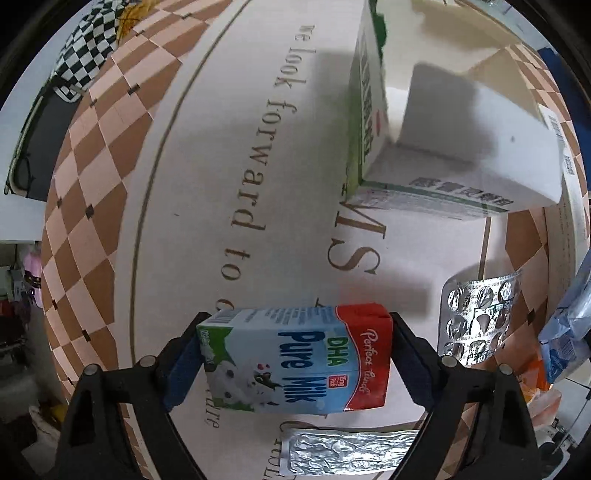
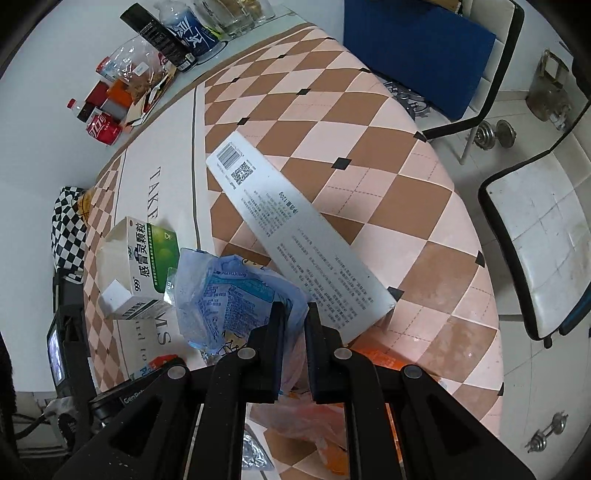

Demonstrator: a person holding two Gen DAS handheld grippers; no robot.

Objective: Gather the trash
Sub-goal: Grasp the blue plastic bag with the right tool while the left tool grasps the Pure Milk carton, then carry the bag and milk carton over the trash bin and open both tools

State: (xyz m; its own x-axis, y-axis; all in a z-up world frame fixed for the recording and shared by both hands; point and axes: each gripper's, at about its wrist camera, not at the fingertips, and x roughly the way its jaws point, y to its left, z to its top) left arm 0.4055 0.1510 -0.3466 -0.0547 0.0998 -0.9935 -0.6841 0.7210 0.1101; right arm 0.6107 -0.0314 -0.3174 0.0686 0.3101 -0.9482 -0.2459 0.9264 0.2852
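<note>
My left gripper is shut on a small blue and red "Pure Milk" carton, held above the table. My right gripper is shut on the rim of a translucent plastic bag that hangs below it and holds a blue wrapper and orange trash. A green and white medicine box stands open on the table; it also shows in the right wrist view. A long white carton lies across the table. A foil blister pack and a foil sachet lie near the left gripper.
The table wears a checked and lettered cloth. At its far side stand a cola can, bottles and snack packs. A checkered cloth hangs at the left edge. Chairs and dumbbells are on the floor to the right.
</note>
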